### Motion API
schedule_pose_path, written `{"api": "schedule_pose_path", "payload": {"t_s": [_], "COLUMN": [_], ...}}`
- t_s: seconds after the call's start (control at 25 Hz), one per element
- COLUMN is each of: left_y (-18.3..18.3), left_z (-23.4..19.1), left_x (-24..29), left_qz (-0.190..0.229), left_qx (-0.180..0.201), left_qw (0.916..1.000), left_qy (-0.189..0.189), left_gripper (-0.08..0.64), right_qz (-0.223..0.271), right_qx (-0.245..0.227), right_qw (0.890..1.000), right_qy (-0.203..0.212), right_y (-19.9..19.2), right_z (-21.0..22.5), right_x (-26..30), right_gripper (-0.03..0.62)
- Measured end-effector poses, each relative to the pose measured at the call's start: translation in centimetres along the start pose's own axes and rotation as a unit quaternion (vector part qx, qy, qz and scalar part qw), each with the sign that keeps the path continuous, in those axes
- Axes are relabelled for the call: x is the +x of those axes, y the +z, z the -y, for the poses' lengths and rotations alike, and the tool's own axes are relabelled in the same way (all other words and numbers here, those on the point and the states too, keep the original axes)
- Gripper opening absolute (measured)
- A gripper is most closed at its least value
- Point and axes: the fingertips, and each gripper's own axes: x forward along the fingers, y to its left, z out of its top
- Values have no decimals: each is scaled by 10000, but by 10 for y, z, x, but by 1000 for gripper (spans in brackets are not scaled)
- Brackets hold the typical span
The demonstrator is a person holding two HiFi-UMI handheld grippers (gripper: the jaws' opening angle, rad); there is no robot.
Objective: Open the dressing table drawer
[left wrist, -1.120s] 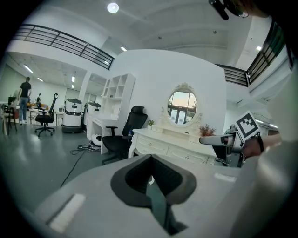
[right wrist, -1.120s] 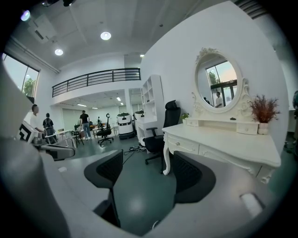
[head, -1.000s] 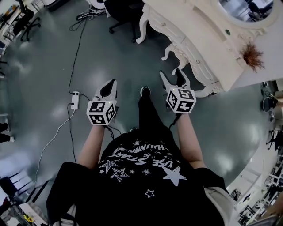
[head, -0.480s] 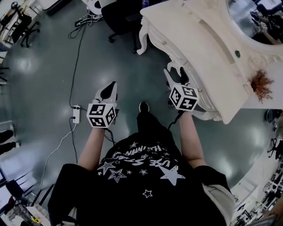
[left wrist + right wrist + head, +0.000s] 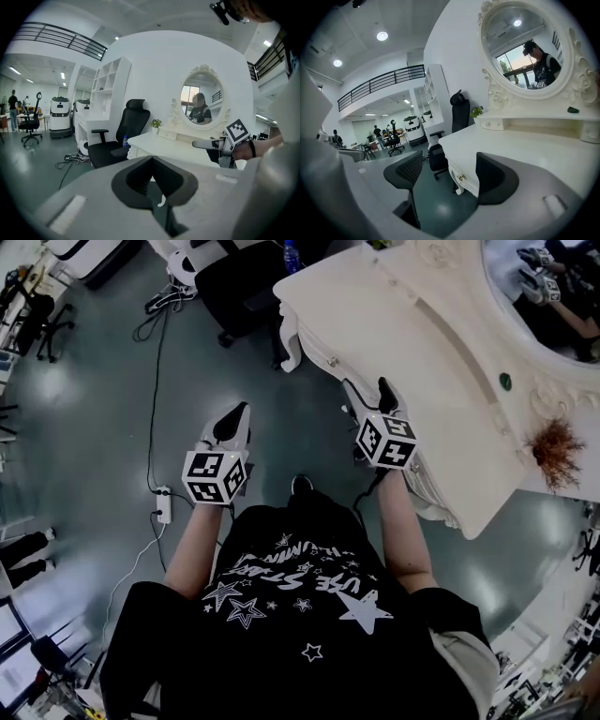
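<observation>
Right gripper view is showing the right hand-held gripper (image 5: 450, 183) with its jaws standing wide apart and gripping nothing. Framed between them, but not yet within reach, the drawer (image 5: 461, 172) is sitting shut in the front of the dressing table (image 5: 525, 152), its small metal knob (image 5: 461, 177) facing the camera. Seen from the head view, this gripper is hovering near the table's front edge without touching it. The left hand-held gripper (image 5: 232, 423) is hanging over the floor (image 5: 103, 381), well apart from the furniture, with its jaws pressed together and empty. As I judge it, the approach is under way and the pull is not yet begun. The next move is calling for lining the open jaws up around the knob, closing on it firmly, and drawing straight back along the drawer's run so it is not binding. Whatever the drawer is holding is hidden behind its closed front, and the little drawer (image 5: 493, 124) under the mirror (image 5: 525, 47) is likewise shut.
</observation>
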Motion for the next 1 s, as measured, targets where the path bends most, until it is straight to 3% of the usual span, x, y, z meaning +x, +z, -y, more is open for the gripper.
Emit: {"api": "schedule_pose_path", "payload": {"t_s": [0.36, 0.6, 0.8, 1.0], "left_y": [32, 60, 87, 120], "left_z": [-15, -25, -43, -62], "left_x": [69, 142, 218, 292], "left_qz": [-51, -15, -109, -320], "left_qx": [164, 303, 444, 750], "left_qw": [9994, 9961, 9877, 9723], "left_qy": [-297, -824, -1495, -2189], "left_gripper": [2, 2, 2, 2], "right_qz": [31, 97, 200, 237], "right_qx": [272, 492, 754, 1068], "right_qw": [9993, 9962, 9880, 9743], "right_qy": [-263, -715, -1332, -1967], "right_y": [16, 25, 43, 68], "right_z": [34, 63, 87, 103], "right_x": [39, 71, 107, 152], "right_gripper": [371, 371, 372, 373]}}
